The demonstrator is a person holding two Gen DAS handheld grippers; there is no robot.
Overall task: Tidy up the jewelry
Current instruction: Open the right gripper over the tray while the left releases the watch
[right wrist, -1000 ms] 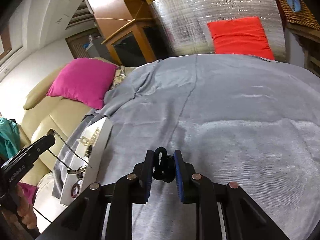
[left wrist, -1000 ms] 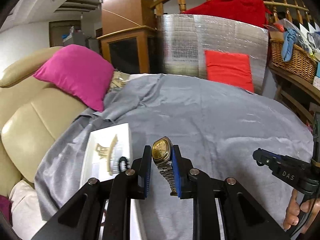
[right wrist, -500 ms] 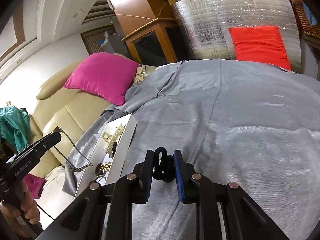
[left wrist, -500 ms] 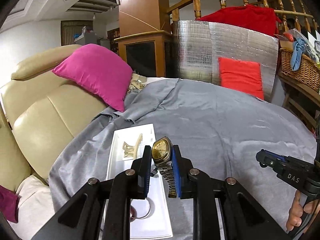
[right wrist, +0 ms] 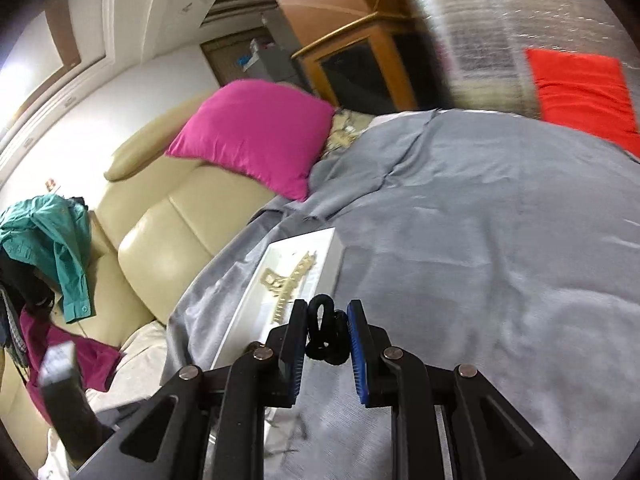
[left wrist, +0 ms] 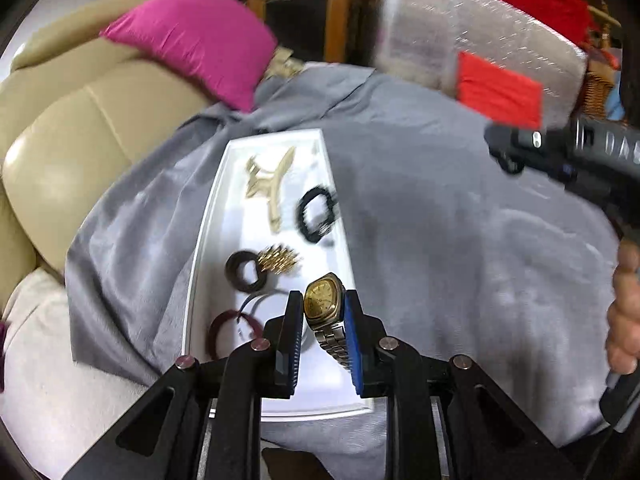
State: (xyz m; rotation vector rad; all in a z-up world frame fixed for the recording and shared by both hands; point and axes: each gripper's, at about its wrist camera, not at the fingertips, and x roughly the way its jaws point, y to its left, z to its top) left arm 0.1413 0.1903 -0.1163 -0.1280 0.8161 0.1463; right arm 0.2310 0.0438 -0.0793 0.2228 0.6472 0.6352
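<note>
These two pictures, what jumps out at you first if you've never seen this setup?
A gold-faced wristwatch pinched between the left gripper's blue pads, over the near end of a white tray of hair ties and a cream claw clip on the grey cloth. The right gripper clamps a black hair tie, and a bright pink cushion leans on the beige sofa behind.
</note>
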